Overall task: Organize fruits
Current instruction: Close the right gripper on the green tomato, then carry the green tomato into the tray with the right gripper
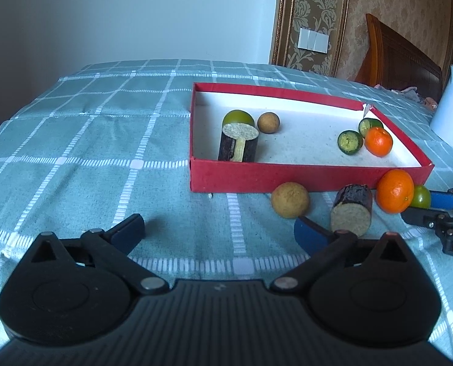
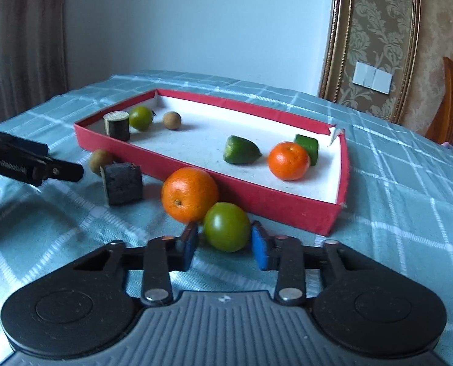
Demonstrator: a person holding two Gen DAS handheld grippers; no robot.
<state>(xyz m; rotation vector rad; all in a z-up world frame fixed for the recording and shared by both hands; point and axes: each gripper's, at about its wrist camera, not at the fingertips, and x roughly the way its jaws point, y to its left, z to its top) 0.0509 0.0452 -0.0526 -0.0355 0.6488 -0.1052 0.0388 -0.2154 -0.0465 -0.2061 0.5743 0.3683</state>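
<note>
**A:** So your right claw (image 2: 224,239) is closed on the green fruit (image 2: 226,226), a pad on each side of it. It's still sitting on the desk (image 2: 409,183), just outside the near wall of the red box (image 2: 257,196) and touching the orange (image 2: 189,194). You came in low and from the front, I guess because the orange crowds it on one side and the box wall sits just behind.

**B:** Makes sense. And your left claw (image 1: 220,228)?

**A:** Wide open, nothing in it. It's hovering over the cloth with the brown fruit (image 1: 290,199) and the dark cut stub (image 1: 351,210) just ahead, the stub right by one fingertip. Looks to me like you're parking it there, lined up for whichever of those goes next.

**B:** What's already sorted?

**A:** In the box there's a stub, a green fruit and a small brown one at one end, then two cut green pieces and an orange at the other. So you seem to be grouping by end. Four things left outside, counting the one you've got.

**B:** Careful lifting, the orange may roll once its neighbour goes.
</note>
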